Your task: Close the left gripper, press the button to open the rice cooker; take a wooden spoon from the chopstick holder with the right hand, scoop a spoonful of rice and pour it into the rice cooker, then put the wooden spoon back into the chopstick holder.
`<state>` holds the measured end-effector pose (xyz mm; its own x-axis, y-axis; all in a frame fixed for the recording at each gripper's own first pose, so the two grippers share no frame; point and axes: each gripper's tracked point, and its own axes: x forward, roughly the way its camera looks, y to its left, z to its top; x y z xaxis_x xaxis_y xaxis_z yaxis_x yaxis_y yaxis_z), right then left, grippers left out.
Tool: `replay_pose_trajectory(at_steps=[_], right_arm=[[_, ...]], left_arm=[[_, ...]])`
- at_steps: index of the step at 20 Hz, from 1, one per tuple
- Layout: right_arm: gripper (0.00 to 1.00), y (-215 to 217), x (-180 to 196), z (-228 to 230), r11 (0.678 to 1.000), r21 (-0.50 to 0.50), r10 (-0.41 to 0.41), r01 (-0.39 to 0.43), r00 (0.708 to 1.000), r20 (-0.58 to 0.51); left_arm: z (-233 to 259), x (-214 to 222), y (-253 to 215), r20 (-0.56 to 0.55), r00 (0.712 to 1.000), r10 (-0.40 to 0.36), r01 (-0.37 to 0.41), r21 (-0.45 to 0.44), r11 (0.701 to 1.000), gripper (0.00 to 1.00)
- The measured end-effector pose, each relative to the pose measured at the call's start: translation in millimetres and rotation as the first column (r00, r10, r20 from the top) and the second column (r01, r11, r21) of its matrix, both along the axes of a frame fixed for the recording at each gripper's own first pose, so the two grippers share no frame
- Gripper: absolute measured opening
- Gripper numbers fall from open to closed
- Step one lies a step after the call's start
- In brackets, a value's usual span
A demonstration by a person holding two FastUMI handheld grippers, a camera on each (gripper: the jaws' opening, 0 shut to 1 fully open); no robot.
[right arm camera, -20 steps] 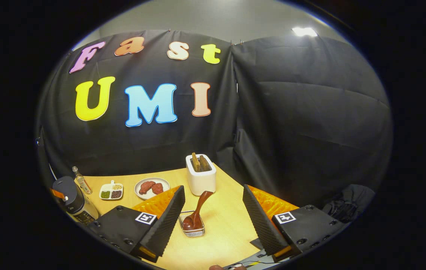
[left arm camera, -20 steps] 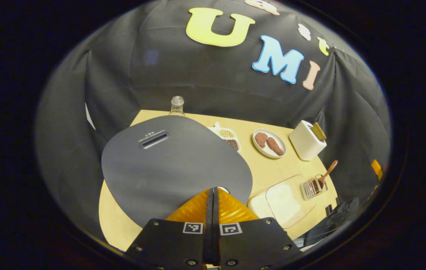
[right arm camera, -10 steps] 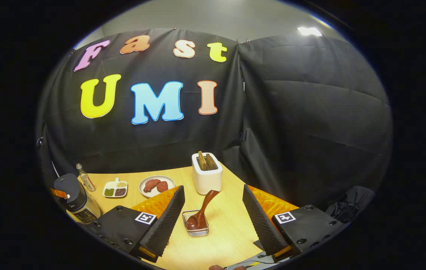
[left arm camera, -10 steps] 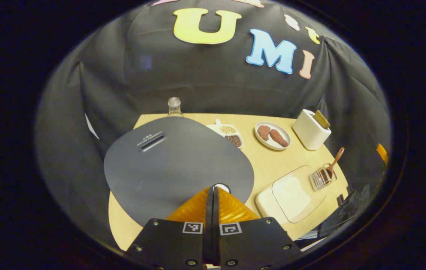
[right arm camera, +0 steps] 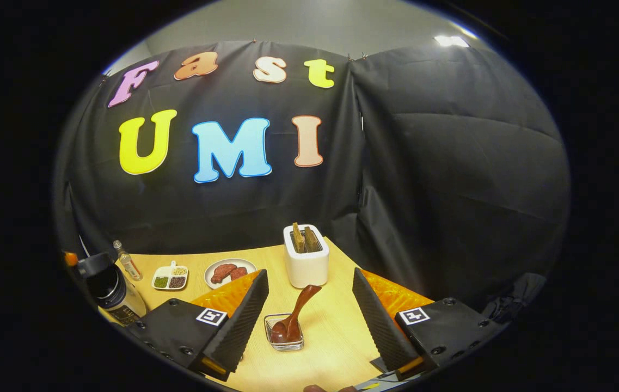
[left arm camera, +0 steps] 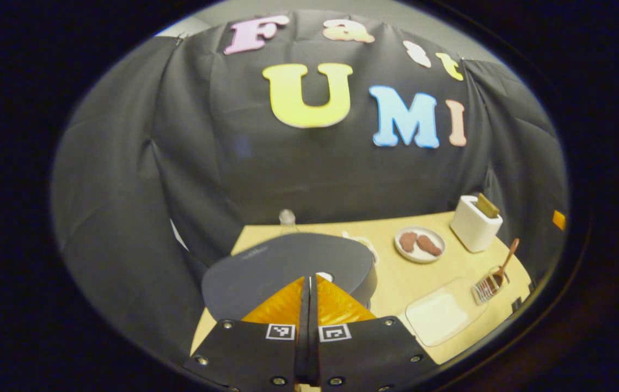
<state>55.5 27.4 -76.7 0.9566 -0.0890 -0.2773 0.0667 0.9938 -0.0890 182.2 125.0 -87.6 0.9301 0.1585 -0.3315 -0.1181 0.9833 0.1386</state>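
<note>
You are holding the left gripper (left arm camera: pixel 310 280) clenched on nothing, its tips right over the cooker (left arm camera: pixel 287 267) lid's front edge, so keep pressing straight down on the button. Your right gripper (right arm camera: pixel 309 305) is hanging released with the spoon (right arm camera: pixel 297 316) between its jaws, standing in the holder (right arm camera: pixel 284 333).

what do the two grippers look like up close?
Left gripper: black flat plates with screws, and a square black-and-white marker on each side. Right gripper: the same black plates with screws and square markers; its jaws are wedge-shaped with ribbed inner faces. No cables or sleeves visible on either.
</note>
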Motion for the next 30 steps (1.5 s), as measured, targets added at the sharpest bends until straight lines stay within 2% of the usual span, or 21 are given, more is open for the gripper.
replay_pose_trajectory(at_steps=[2, 4, 5, 7, 9, 14, 16, 19, 22, 26, 30], right_arm=[[0.99, -2, 8, -5, 1.000, 0.023, 0.004, -0.003, 1.000, -0.010], [0.99, -4, 16, -11, 0.999, 0.035, 0.013, -0.012, 1.000, -0.022], [0.99, -5, 22, -14, 0.999, 0.036, 0.017, -0.016, 0.999, -0.030], [0.99, -8, 30, -23, 0.999, 0.048, 0.026, -0.023, 0.999, -0.048], [0.98, -8, 43, -31, 0.997, 0.070, 0.035, -0.030, 0.997, -0.073], [0.98, -10, 71, -62, 0.992, 0.116, 0.066, -0.049, 0.987, -0.149], [0.98, -10, 79, -77, 0.989, 0.133, 0.088, -0.063, 0.978, -0.191], [0.99, -7, 93, -100, 0.976, 0.201, 0.139, -0.090, 0.960, -0.242], [0.98, -10, 105, -127, 0.961, 0.266, 0.152, -0.071, 0.942, -0.301], [0.98, -16, 113, -179, 0.944, 0.330, 0.162, -0.015, 0.892, -0.421], [0.98, -9, 122, -226, 0.912, 0.410, 0.197, 0.030, 0.844, -0.499]], left_arm=[[50, -6, 2, 0.117, 0.993, 0.020, -0.021, 0.008, 1.000, 0.00], [83, -21, -1, 0.192, 0.981, 0.038, -0.034, -0.021, 0.999, 0.03], [95, -27, -2, 0.221, 0.974, 0.040, -0.034, -0.032, 0.999, 0.01], [104, -44, -4, 0.255, 0.966, 0.041, -0.036, -0.024, 0.999, 0.00], [103, -60, 4, 0.263, 0.962, 0.075, -0.078, 0.001, 0.997, 0.00], [83, -85, 6, 0.241, 0.956, 0.167, -0.164, -0.036, 0.986, 0.92], [86, -93, -8, 0.253, 0.954, 0.162, -0.149, -0.067, 0.987, 0.92], [76, -101, -9, 0.238, 0.949, 0.205, -0.199, -0.047, 0.979, 0.92], [66, -111, -18, 0.201, 0.950, 0.238, -0.229, -0.067, 0.971, 0.93], [55, -125, -20, 0.164, 0.940, 0.299, -0.291, -0.073, 0.954, 0.92], [44, -137, -27, 0.124, 0.930, 0.346, -0.341, -0.062, 0.938, 0.92]])
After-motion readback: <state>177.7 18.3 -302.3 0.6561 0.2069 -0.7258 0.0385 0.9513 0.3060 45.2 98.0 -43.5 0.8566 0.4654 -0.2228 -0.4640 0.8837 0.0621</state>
